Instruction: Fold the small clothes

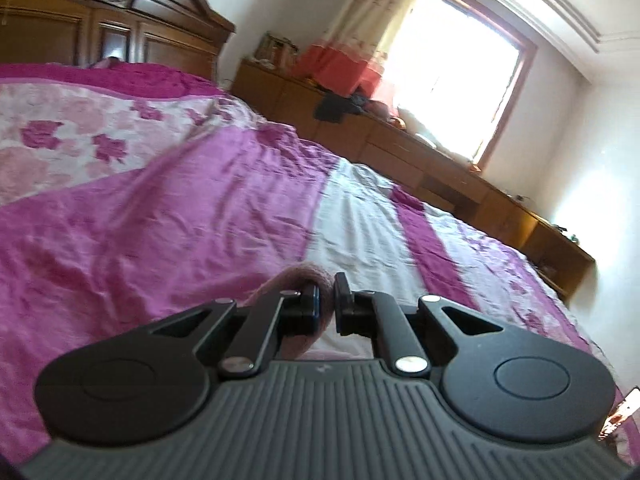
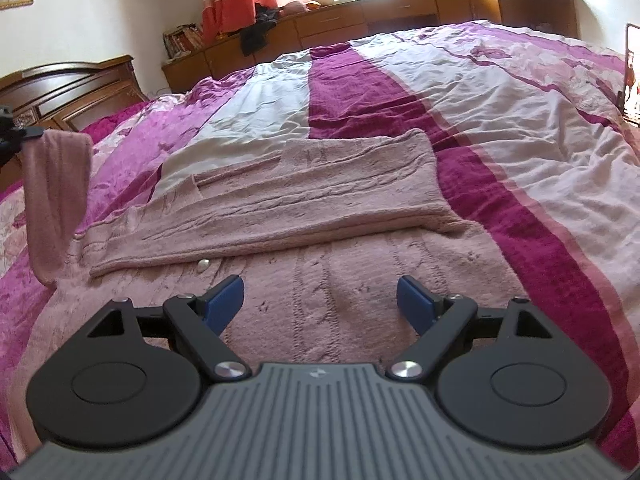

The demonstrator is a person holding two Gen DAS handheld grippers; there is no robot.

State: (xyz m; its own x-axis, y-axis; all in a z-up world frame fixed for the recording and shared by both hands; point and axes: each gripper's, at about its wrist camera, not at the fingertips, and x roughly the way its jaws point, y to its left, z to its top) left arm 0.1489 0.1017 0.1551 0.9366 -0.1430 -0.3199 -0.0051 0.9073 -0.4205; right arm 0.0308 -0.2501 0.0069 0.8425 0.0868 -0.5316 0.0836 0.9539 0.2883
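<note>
Left claw: the left gripper was seen with its black fingers pinched nearly together on a bunched bit of the dusty-pink cable-knit cardigan, held up off the bed.
Right claw: the right gripper was left wide open with nothing in it, blue pads hovering over the knit's body panel.
Step in hand: probably a sleeve fold, since one sleeve was lifted at the far left while the other already lay folded across the chest.
Next move: the lifted sleeve would likely need to be carried across and laid flat; the free claw could be used to pin the body so it isn't dragged.
Garment: soft, chunky knit, a pale round button showing near the placket, a bit rumpled.
Where: spread flat on the magenta-and-white patterned bedspread, close to the near edge.
</note>
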